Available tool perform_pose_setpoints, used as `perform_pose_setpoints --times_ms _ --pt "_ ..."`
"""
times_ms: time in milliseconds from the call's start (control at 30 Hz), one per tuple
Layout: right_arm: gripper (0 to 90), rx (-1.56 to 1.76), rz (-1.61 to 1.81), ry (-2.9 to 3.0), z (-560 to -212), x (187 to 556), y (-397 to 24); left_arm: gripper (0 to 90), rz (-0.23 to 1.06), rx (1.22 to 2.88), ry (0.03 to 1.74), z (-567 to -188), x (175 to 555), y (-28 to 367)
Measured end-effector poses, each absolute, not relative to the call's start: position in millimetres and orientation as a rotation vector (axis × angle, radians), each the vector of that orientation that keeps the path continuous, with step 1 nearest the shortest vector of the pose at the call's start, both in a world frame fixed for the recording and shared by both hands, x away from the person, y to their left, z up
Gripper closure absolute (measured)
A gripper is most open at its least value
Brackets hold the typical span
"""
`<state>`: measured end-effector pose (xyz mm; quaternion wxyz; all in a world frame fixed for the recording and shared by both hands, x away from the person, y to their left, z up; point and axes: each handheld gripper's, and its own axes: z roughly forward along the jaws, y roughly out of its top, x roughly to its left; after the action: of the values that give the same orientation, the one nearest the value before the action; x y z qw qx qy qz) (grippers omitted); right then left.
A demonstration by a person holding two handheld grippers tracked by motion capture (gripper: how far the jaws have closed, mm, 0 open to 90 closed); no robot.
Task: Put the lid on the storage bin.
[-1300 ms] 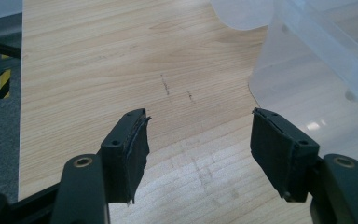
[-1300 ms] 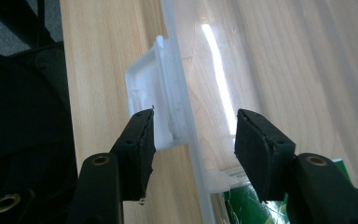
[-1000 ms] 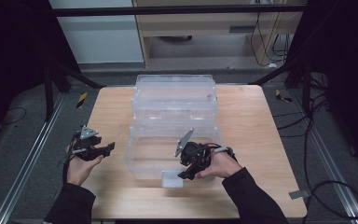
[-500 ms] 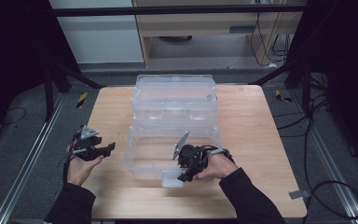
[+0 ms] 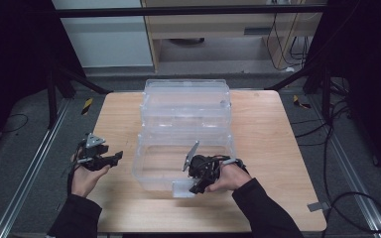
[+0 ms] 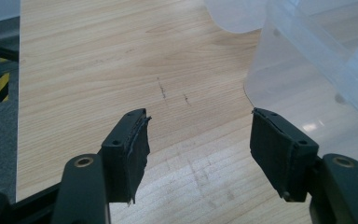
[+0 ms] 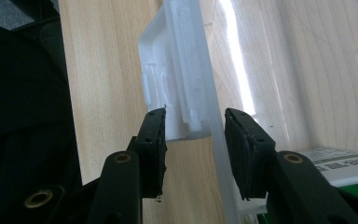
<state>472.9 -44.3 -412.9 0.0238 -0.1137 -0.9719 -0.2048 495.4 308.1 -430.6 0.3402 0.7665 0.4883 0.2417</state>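
A light wooden table [image 5: 278, 134] stands on grey carpet [image 5: 30, 148], with metal rails [image 5: 27, 173] running along the floor on both sides. Behind it sit a wooden cabinet [image 5: 218, 25] and a pale panel [image 5: 99, 34]. Black cables [image 5: 347, 134] trail at right, and yellow-black tape [image 5: 87, 105] marks the floor.

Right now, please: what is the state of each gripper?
Left gripper: open, nothing between its jaws, over bare table.
Right gripper: jaws have just been closing around the latch of the clear box; pads not yet pressing.

Clear plastic bins [image 5: 186, 111] with a white latch [image 7: 177, 74], light wooden table [image 5: 273, 144], black jaws
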Motion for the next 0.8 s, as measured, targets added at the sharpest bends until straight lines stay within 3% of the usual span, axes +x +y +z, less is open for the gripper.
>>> perform_pose_setpoints --times_ms 800 --pt "60.2 -0.343 -0.636 -3.015 -413 472 -45 37.7 0.626 2.077 1.014 -380 507 288"
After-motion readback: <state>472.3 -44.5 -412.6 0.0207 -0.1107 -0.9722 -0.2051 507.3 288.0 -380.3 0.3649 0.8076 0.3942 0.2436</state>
